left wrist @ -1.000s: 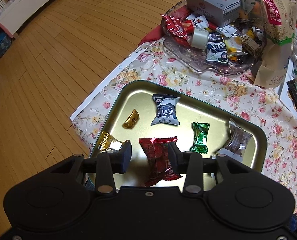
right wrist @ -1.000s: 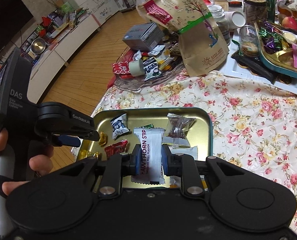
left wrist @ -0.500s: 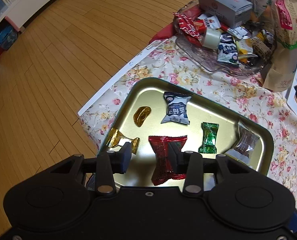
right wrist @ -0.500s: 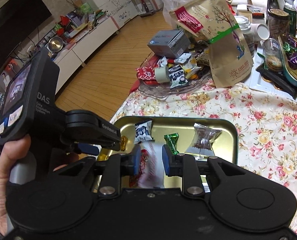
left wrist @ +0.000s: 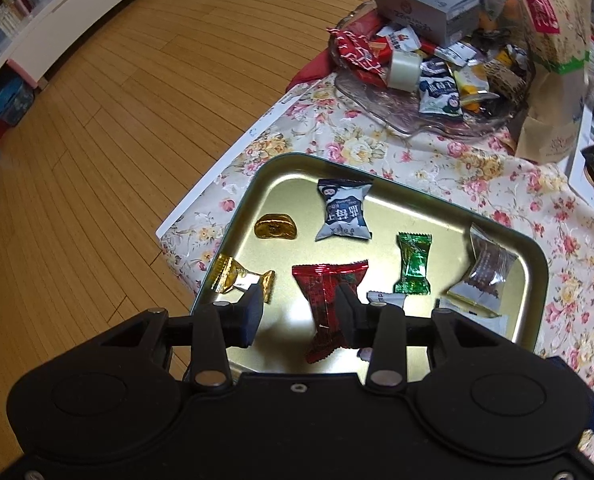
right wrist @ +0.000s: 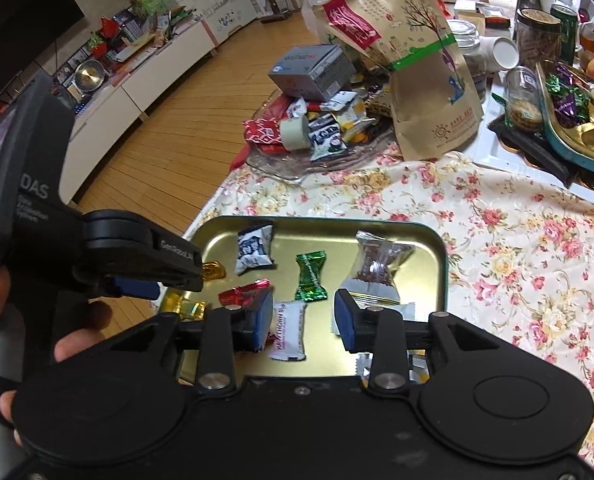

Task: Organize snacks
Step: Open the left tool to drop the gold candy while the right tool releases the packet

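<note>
Here the right gripper [right wrist: 303,322] has just been opening its jaws; the white hawthorn packet [right wrist: 288,335] lies free between them on the gold tray [right wrist: 425,232]. The left gripper [left wrist: 297,312] hangs over the tray's near edge, jaws apart, gripping nothing, a red candy [left wrist: 324,296] lying beneath. Beyond the tray, a glass dish [right wrist: 297,168] holds piled snacks.

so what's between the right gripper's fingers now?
Right wrist view: the white hawthorn strip packet lies in the tin below the right gripper, whose jaws have just opened, not pressing it.
</note>
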{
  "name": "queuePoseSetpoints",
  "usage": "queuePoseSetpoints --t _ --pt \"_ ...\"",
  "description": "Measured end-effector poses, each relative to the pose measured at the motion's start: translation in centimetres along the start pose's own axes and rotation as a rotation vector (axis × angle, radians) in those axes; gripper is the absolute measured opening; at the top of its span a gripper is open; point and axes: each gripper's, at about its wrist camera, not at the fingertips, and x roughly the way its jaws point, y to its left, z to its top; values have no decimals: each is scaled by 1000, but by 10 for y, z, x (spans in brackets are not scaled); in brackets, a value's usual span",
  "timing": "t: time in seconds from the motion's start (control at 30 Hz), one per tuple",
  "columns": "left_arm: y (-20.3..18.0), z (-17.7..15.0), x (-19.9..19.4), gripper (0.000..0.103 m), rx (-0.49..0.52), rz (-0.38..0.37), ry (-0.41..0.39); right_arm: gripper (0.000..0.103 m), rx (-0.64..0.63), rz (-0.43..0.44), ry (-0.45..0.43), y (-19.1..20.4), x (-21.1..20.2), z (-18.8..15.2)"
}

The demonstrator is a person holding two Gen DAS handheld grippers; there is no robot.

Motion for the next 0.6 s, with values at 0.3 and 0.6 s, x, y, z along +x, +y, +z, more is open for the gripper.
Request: queuePoseSetpoints --t 0.3,0.6 --pt "-21 -17 -10 50 88 14 -69 37 31 -70 26 -18 3 -3" --pt "-25 -30 -25 50 92 17 -171 37 47 -98 36 -26 6 -2"
